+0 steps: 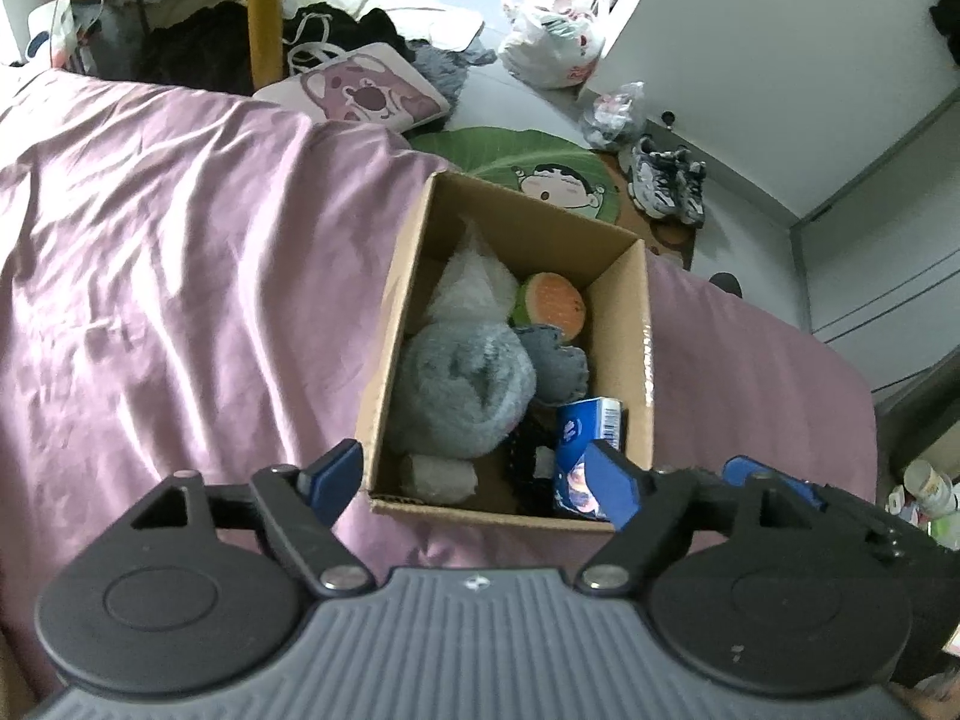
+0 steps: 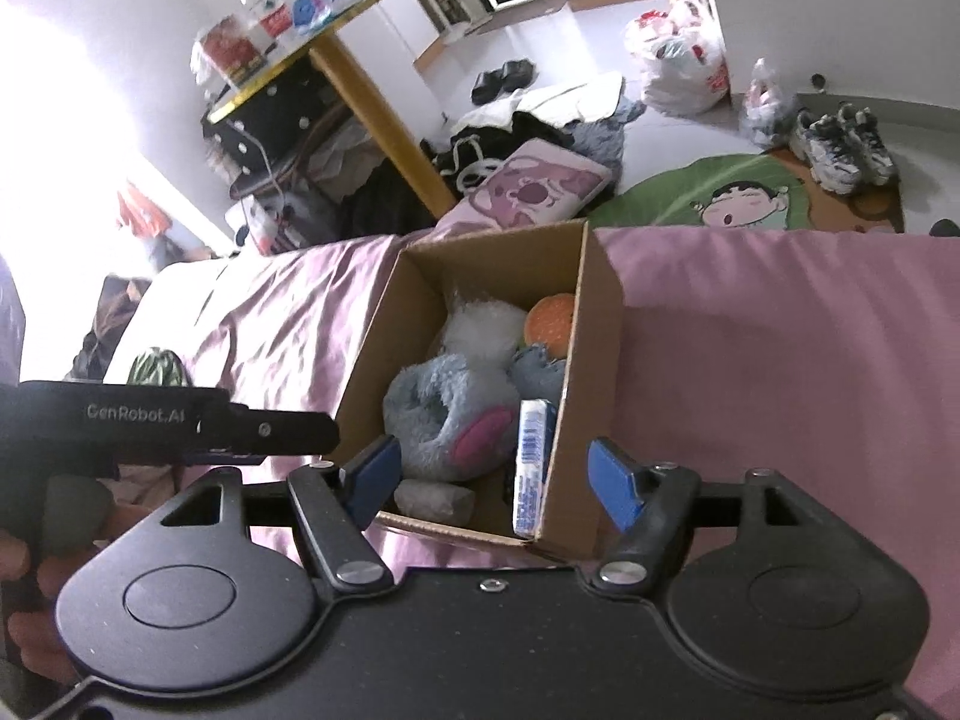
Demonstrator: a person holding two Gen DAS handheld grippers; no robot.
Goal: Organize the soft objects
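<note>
Both grippers hang spread wide and empty at the near end of the cardboard box [image 1: 624, 324] on the pink bedsheet [image 1: 180, 276]: the left gripper [image 1: 480, 474] and the right gripper [image 2: 489, 474]. Straight ahead of their 2 pairs of blue fingers, inside the box, lie a grey-blue plush [image 1: 462, 384], a white plush [image 1: 474, 288], a watermelon toy [image 1: 555, 306] and a blue tissue pack [image 1: 585, 426].

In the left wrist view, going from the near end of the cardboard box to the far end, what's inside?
Small grey roll → big grey-blue plush → white fluffy toy, with the orange sponge-like round toy beside it.
</note>
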